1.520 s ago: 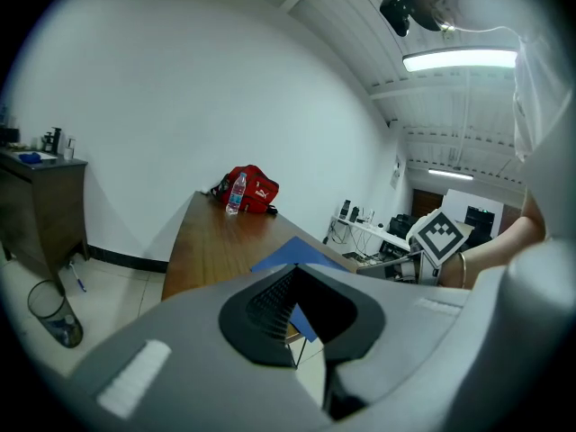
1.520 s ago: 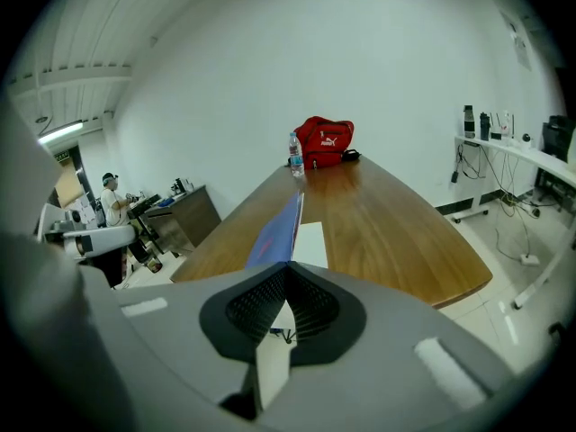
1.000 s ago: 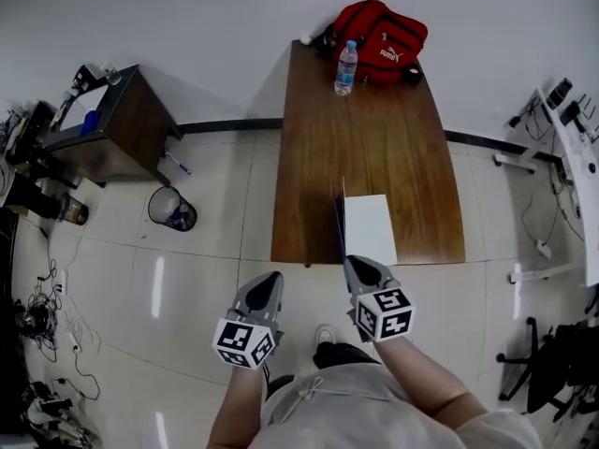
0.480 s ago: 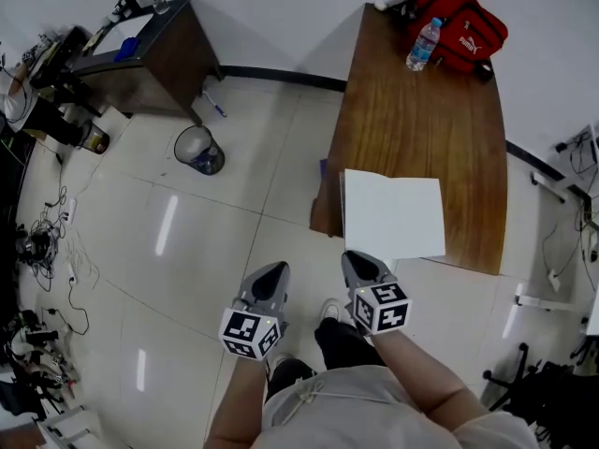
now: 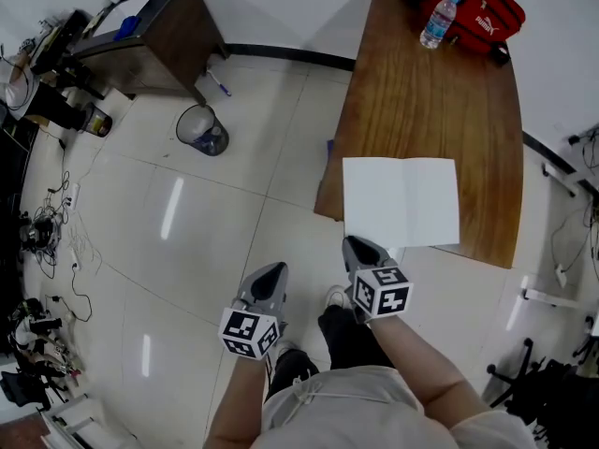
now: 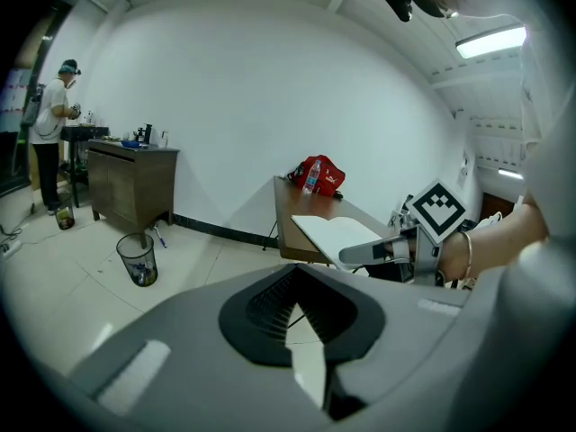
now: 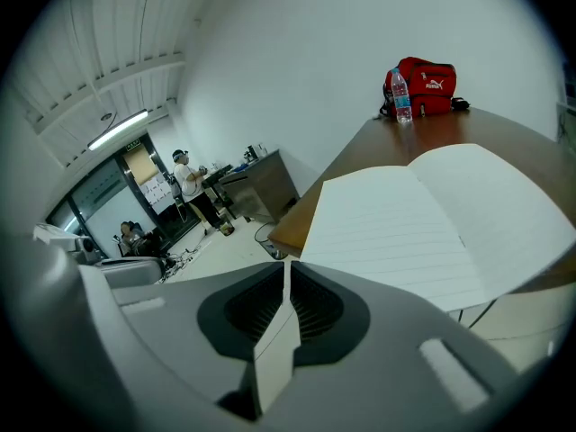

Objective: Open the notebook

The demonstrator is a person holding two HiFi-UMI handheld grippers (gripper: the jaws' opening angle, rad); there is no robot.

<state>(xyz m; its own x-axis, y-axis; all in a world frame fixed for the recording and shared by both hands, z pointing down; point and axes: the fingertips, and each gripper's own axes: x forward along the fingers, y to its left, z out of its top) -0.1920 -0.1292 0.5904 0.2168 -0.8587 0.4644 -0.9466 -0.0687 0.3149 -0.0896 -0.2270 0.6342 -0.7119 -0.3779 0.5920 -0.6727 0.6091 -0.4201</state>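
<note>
We log the notebook now spread flat, both white pages facing up (a second back its cover stood upright).

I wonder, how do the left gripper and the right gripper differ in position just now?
The right gripper reaches the near edge of the open notebook on the table; the left gripper hangs over floor, clear of both. The right gripper sits further forward than the left gripper. Both point forward with fingers together.
</note>
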